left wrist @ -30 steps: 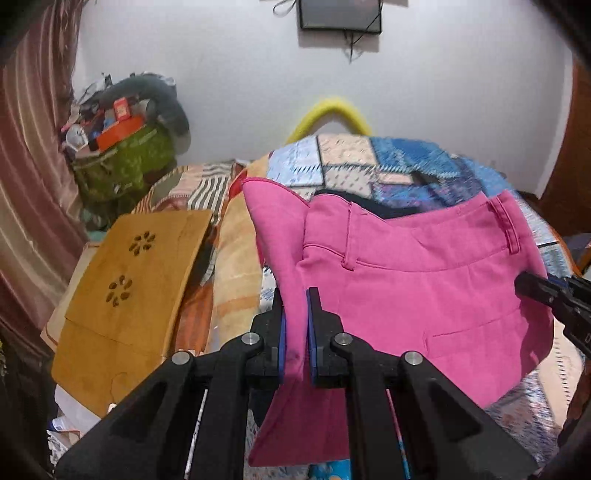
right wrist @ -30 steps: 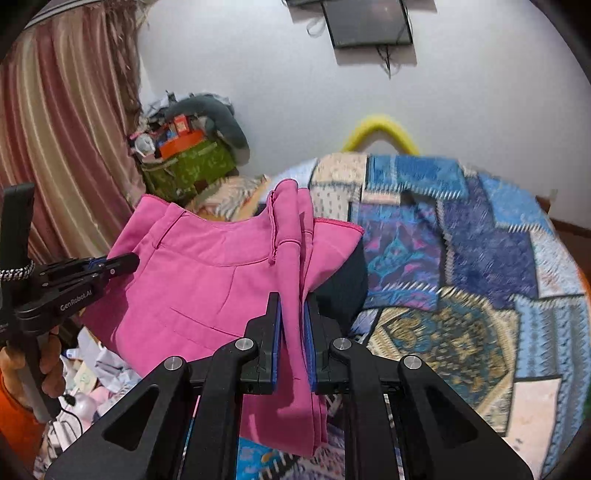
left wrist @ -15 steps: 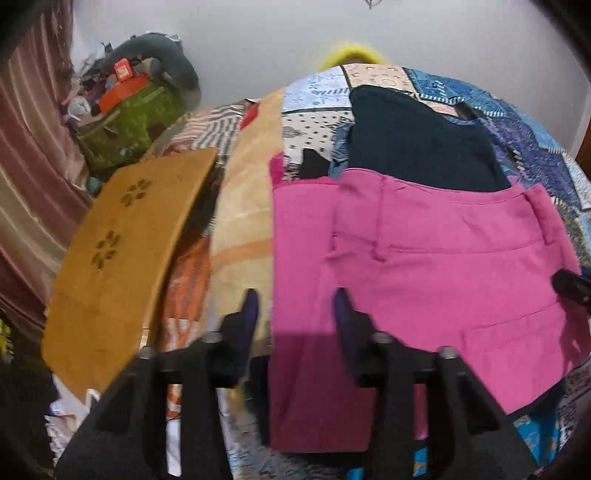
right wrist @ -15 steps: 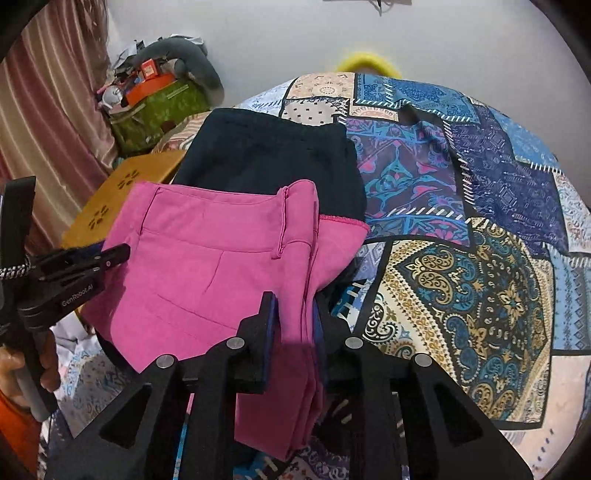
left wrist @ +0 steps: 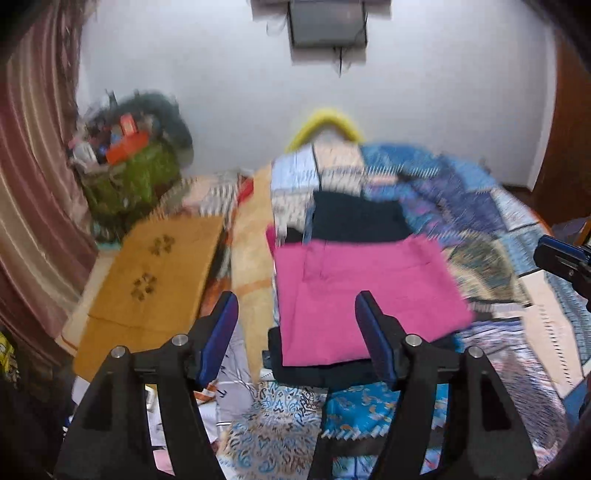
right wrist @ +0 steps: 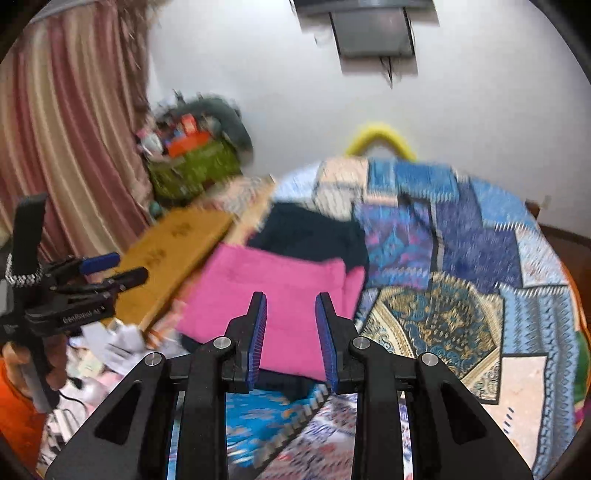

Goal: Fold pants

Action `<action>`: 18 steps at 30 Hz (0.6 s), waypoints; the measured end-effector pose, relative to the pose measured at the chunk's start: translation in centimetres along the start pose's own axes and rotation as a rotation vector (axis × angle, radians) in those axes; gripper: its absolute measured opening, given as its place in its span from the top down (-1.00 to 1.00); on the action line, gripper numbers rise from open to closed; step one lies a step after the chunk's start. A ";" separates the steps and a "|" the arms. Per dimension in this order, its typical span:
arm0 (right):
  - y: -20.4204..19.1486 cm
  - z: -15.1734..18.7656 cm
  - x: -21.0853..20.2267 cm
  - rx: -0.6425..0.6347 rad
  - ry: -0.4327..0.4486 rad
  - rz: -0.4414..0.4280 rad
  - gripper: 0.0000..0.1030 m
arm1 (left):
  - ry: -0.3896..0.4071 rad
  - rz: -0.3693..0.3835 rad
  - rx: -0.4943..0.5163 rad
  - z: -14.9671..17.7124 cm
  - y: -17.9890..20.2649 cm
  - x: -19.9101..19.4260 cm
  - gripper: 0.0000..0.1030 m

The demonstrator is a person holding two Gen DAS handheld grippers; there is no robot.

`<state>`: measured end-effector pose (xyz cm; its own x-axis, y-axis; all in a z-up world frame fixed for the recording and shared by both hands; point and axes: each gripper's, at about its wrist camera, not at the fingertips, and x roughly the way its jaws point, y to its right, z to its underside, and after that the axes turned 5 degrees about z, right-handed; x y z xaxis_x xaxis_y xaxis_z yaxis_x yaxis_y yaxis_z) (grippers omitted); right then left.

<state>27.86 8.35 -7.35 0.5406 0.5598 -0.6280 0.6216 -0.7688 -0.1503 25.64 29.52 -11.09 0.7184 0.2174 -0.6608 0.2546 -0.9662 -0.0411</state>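
The pink pants (left wrist: 362,295) lie folded flat in a rectangle on top of a dark folded garment (left wrist: 358,218) on the patchwork bedspread. They also show in the right wrist view (right wrist: 273,306). My left gripper (left wrist: 297,325) is open and empty, just short of the pants' near edge. My right gripper (right wrist: 290,332) is open and empty, above the pants' near right corner. The left gripper also shows in the right wrist view (right wrist: 110,269), held off to the left. Both views are motion-blurred.
A patchwork bedspread (right wrist: 461,258) covers the bed. A wooden lap board (left wrist: 147,273) leans at the left. A green bag of clutter (left wrist: 129,177) stands by the curtain (right wrist: 66,147). A yellow hoop (left wrist: 325,118) and a wall screen (left wrist: 328,22) are behind.
Both grippers let go of the pink pants and opened wide. The pants dropped flat onto the dark garment, and both grippers pulled back and tilted up.
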 end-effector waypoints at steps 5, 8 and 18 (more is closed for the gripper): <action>-2.8 -0.4 -8.7 -0.033 0.163 -0.040 0.52 | 0.178 0.047 -0.006 0.4 1.8 -10.7 -0.28; -4.2 0.0 -13.6 -0.043 0.257 -0.064 0.52 | 0.276 0.070 -0.013 1.4 2.6 -16.2 -0.28; -7.7 4.4 -23.3 -0.039 0.427 -0.090 0.41 | 0.482 0.096 -0.019 6.5 5.8 -28.1 -0.37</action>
<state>8.00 -0.10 5.08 0.6644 0.7077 -0.2400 0.6933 -0.7037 -0.1557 2.71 16.87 2.33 0.9558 0.1711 -0.2391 0.1809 -0.9833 0.0197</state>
